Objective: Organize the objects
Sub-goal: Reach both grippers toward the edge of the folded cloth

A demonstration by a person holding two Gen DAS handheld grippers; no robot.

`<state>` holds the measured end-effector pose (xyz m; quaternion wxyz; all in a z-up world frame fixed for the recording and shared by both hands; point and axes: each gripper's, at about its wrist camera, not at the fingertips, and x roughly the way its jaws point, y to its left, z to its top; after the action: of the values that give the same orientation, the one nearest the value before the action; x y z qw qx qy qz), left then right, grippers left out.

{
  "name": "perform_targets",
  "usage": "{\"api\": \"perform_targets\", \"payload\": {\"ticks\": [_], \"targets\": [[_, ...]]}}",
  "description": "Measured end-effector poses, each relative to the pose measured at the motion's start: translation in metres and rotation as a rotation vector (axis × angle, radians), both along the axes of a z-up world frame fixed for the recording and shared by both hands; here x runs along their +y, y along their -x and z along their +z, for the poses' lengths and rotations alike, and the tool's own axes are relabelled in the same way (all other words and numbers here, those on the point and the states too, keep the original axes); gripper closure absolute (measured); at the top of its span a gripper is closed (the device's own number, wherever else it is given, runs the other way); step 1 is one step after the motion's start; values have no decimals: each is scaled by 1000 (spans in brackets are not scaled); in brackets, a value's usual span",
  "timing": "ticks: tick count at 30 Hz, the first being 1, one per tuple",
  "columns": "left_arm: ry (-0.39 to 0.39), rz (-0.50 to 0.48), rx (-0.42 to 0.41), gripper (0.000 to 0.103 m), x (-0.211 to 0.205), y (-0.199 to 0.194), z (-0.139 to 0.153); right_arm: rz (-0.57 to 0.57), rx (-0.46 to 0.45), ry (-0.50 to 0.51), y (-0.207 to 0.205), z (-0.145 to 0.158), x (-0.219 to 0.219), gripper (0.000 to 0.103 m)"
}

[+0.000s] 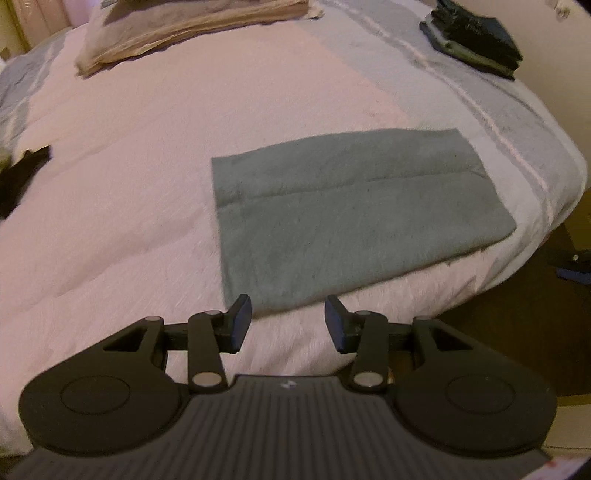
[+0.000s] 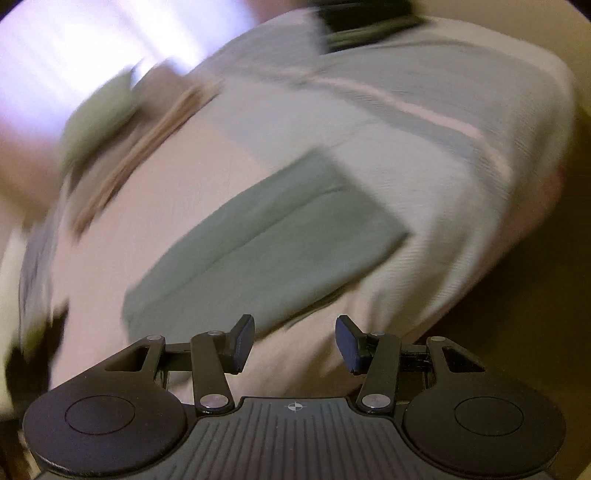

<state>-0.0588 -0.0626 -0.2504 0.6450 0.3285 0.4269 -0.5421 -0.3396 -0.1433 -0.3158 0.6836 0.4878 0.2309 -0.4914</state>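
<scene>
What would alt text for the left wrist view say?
A folded grey-green towel lies flat on a pale pink bedspread, just beyond the open, empty left tool. Farther back sit a beige folded stack and, by the bed's right edge, a dark pile of folded clothes.

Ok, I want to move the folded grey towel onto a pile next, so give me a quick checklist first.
1. Grey towel folded flat on the bed: ok.
2. Left gripper empty, jaws apart: ok.
3. Right gripper empty, jaws apart: ok.
4. Either gripper touching the towel: not ok, both are clear of it.
5. Beige stack and dark stack tidy at the far side: ok.
6. Right view sharp enough to aim: not ok, blurred.
</scene>
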Motion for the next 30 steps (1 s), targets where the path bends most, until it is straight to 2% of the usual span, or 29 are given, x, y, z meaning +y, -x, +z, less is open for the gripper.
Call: {"api": "perform_targets", "payload": {"ticks": [4,6,8,10,14,19,22,25,27,28,30], "targets": [[83,-27,22,65,-27,-13,-35,-204,-164,47,46,-39,-32,57],[122,-23,24,66,-45,-19,-56,-295,-301,53,66,-66,-48,57],[127,8,26,66,-61,-26,-77,-378,-447,14,80,-102,-62,57],[120,50,61,66,-71,-35,-97,-431,-507,-18,89,-130,-71,57],[97,106,103,66,-73,-46,-121,-427,-485,-20,95,-161,-78,57],[122,148,126,65,-66,-49,-127,-297,-477,113,86,-157,-88,57],[120,165,139,64,-68,-50,-128,-223,-383,123,79,-161,-95,57],[109,164,138,64,-71,-51,-126,-240,-470,100,81,-173,-90,57],[105,163,142,64,-74,-53,-125,-206,-509,97,81,-173,-91,57],[103,162,143,64,-74,-53,-125,-179,-513,104,78,-172,-91,57],[103,164,142,64,-74,-53,-125,-130,-456,115,74,-166,-93,58]]}}
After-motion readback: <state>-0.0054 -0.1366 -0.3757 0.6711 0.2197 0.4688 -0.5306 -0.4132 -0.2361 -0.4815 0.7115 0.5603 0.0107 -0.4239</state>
